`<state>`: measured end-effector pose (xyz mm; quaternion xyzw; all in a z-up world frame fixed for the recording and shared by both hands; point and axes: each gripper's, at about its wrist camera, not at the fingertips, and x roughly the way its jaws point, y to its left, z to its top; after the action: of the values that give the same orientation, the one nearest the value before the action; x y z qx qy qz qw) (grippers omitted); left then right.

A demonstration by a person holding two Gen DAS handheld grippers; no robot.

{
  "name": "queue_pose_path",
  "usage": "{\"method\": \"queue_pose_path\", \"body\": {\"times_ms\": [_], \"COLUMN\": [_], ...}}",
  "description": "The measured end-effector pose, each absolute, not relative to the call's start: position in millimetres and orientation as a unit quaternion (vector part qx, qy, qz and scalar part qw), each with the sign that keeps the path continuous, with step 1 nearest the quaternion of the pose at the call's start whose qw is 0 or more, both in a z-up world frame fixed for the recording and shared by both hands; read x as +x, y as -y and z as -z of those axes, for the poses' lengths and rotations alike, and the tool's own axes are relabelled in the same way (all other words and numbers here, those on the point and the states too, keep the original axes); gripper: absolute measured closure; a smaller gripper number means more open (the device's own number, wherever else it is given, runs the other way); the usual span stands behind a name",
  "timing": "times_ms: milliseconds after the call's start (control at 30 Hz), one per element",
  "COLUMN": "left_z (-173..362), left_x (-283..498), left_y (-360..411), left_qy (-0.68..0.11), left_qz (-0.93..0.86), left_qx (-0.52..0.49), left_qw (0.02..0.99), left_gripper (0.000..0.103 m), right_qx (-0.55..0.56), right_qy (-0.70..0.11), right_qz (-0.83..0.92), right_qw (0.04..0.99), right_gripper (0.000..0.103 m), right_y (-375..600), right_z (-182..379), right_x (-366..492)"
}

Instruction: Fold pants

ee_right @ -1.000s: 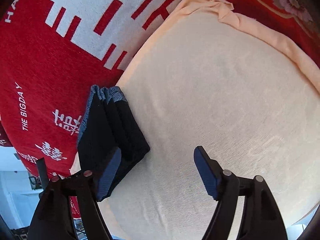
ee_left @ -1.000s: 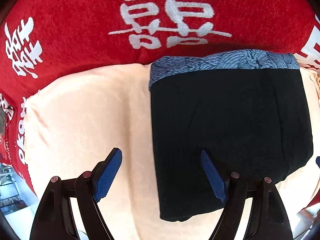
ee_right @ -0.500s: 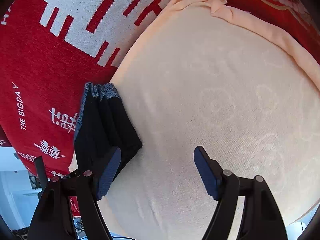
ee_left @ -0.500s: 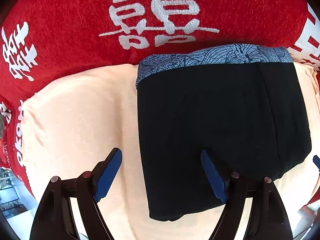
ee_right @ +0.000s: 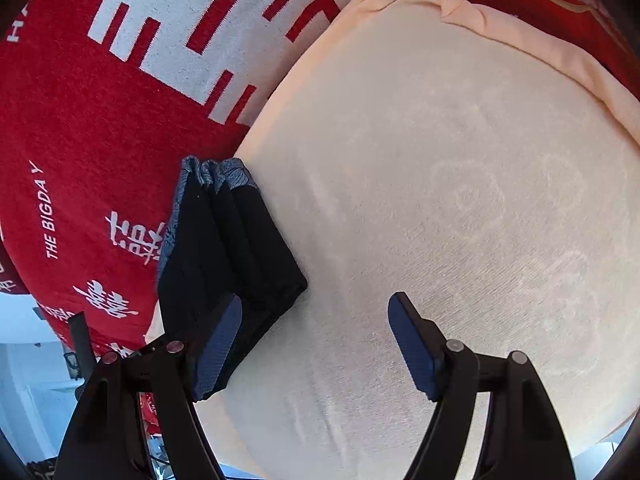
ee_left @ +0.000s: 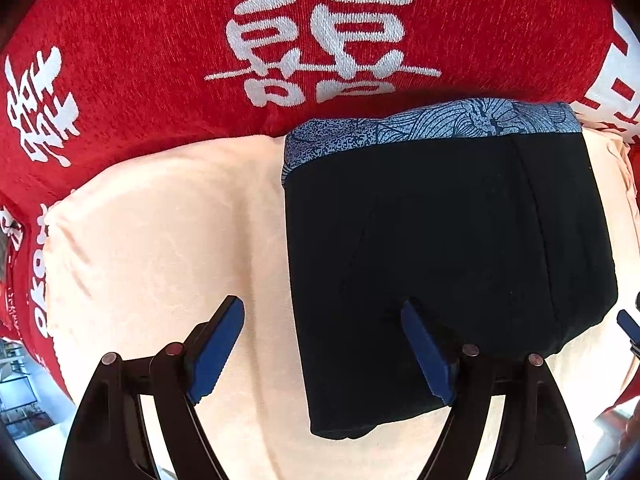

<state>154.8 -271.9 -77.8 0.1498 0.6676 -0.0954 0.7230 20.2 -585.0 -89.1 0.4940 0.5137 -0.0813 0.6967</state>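
Counted one folded black pair of pants with a blue patterned waistband (ee_left: 440, 240) (ee_right: 224, 256), one pale peach cloth (ee_left: 160, 232) (ee_right: 440, 200), one red blanket with white characters (ee_left: 160, 60) (ee_right: 80, 120), and two open black grippers with blue pads, left (ee_left: 322, 346) and right (ee_right: 314, 344).

A cream towel (ee_left: 160, 240) with faint embossed floral outlines lies spread over a red blanket (ee_left: 140, 60) woven with large white Chinese characters and small English lettering.
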Motion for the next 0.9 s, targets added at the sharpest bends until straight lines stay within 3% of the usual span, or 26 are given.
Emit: {"method": "queue_pose_path", "body": {"times_ms": [433,900], "left_z": [76,108], "left_x": [158,185], "left_y": [260,232], "left_qy": [-0.645,-0.669], "left_qz": [0.106,0.182], "left_qx": [0.115,0.023], "left_qw": [0.748,0.72], "left_gripper": [0.021,0.021], "right_qx": [0.447,0.306], "right_qy": [-0.544,-0.627], "right_qz": [0.039,-0.089], "right_qw": [0.709,0.711], "right_gripper": [0.02,0.016], "right_y": [585,545], "right_z": [87,95], "right_x": [41,146]}}
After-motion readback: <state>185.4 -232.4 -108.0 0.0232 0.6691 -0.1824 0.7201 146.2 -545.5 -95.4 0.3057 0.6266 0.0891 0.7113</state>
